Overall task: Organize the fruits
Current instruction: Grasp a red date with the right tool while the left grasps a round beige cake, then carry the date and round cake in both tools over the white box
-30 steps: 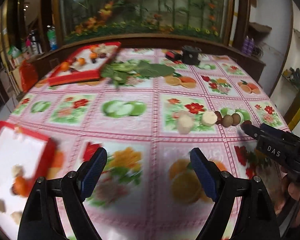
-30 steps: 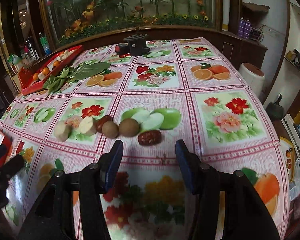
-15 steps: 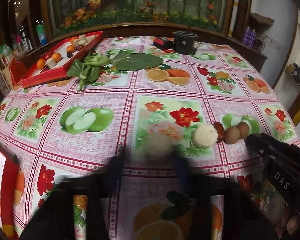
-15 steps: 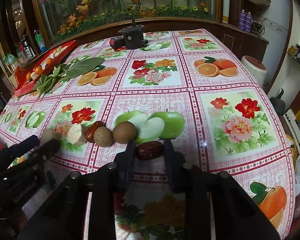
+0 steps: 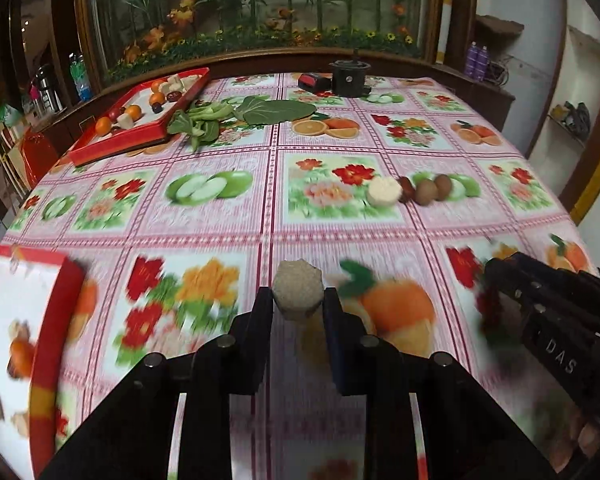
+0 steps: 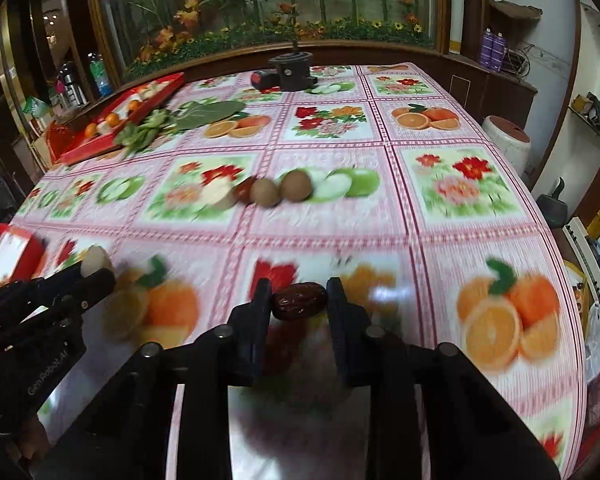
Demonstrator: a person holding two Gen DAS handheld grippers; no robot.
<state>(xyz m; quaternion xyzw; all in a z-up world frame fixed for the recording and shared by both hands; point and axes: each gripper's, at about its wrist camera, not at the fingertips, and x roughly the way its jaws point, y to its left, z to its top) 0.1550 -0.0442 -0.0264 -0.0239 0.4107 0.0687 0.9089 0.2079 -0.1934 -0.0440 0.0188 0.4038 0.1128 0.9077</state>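
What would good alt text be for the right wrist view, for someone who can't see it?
The right gripper holds a dark red date between its fingers above a fruit-print tablecloth. Farther off lie a pale chunk, another date and two brown fruits in a row; the left gripper, holding a pale piece, shows at left.

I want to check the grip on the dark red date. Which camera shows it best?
The right wrist view: the dark red date sits centred and close, clamped between the right gripper fingers. The left wrist view shows only the side of the right gripper at its right edge, blurred; the date cannot be made out there.
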